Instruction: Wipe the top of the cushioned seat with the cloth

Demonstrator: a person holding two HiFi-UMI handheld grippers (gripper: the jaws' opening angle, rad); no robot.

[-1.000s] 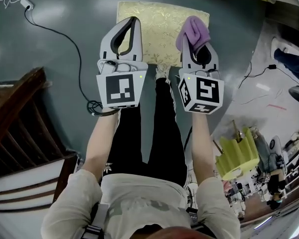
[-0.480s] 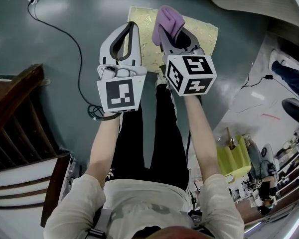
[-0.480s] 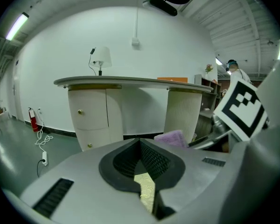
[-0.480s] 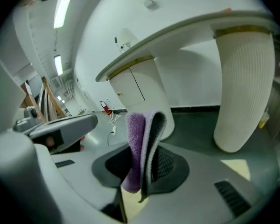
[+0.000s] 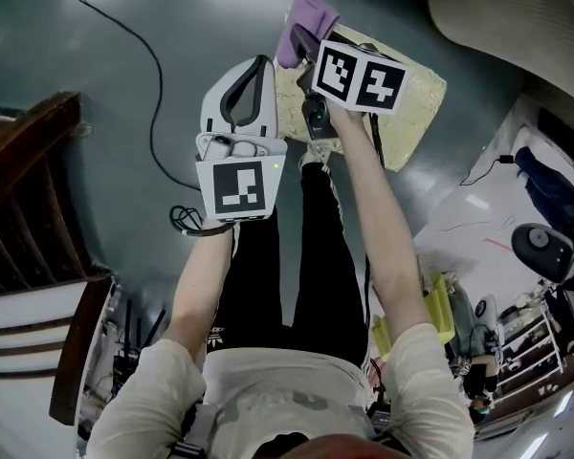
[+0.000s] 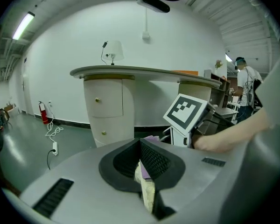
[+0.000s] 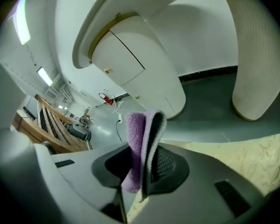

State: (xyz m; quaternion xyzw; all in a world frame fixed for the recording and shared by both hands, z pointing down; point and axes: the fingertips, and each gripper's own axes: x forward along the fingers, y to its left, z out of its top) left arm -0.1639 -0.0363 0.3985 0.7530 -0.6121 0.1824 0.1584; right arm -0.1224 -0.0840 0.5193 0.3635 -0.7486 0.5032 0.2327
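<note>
- Cushioned seat (image 5: 416, 98): lies on the floor at 12 to 1 o'clock in the head view, ahead of the person's feet. The patterned cover looks padded and is judged to give under pressure; the seat itself is judged too bulky to shift under a light wipe. No hold on it is needed, only downward contact.
- Left gripper (image 5: 255, 65): held at 8 o'clock of the right gripper, over the seat's near-left edge. Its jaws are brought together at the tips with nothing taken up. Through the slit between the pads only seat cover and a scrap of purple are seen beyond.
- Right gripper (image 5: 301, 54): jaws clamped on the cloth, directed toward the seat's 10 o'clock corner.
- Cloth (image 5: 304, 25): purple, terry-like, folded double. It is judged light, limp and easily bunched. The present hold is low on the fold, with the free end standing beyond the tips (image 7: 141, 134), and that free end is what is best pressed flat on the cover.
- Hidden: the seat's middle and near edge are covered by the right gripper and forearm (image 5: 368, 199). Seat legs or base are not seen.
- Not determinable: whether the cloth touches the cover.
</note>
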